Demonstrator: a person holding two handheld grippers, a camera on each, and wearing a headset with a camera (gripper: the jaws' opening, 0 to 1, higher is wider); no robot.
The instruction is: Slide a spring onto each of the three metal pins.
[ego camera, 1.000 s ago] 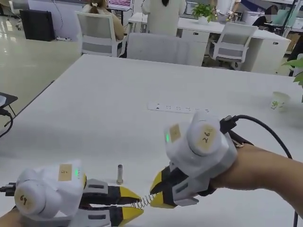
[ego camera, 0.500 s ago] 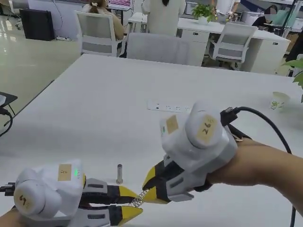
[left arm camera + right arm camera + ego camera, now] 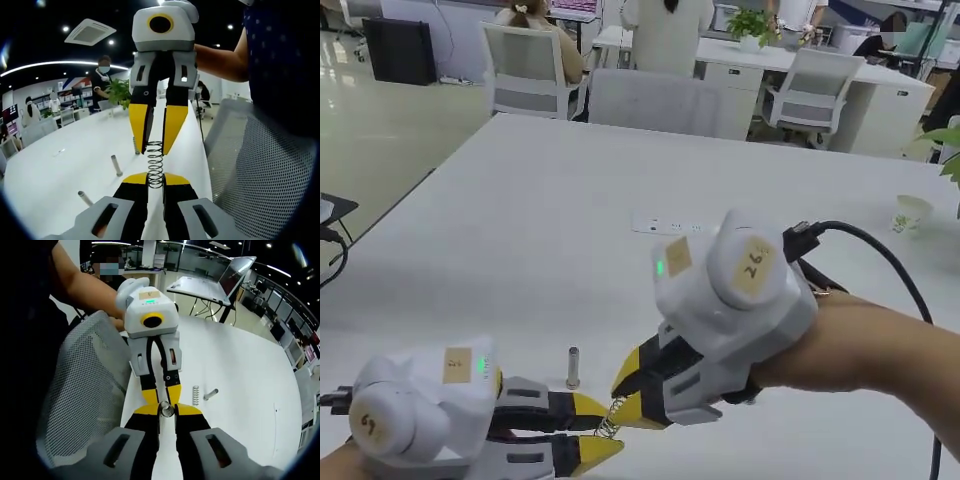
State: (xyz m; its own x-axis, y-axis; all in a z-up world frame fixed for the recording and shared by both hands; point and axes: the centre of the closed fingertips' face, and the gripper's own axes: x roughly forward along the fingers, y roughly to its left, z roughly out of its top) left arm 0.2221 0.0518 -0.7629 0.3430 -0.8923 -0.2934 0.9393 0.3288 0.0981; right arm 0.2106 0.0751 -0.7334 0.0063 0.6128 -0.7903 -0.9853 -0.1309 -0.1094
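The right gripper (image 3: 618,402) had moved left toward the left gripper (image 3: 612,428); both were clamped on one spring (image 3: 155,164) held between them above the table (image 3: 570,230), near an upright pin (image 3: 573,367).

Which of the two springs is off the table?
The held spring, gripped by the left gripper and right gripper; the loose spring sits on the table beside a metal pin.
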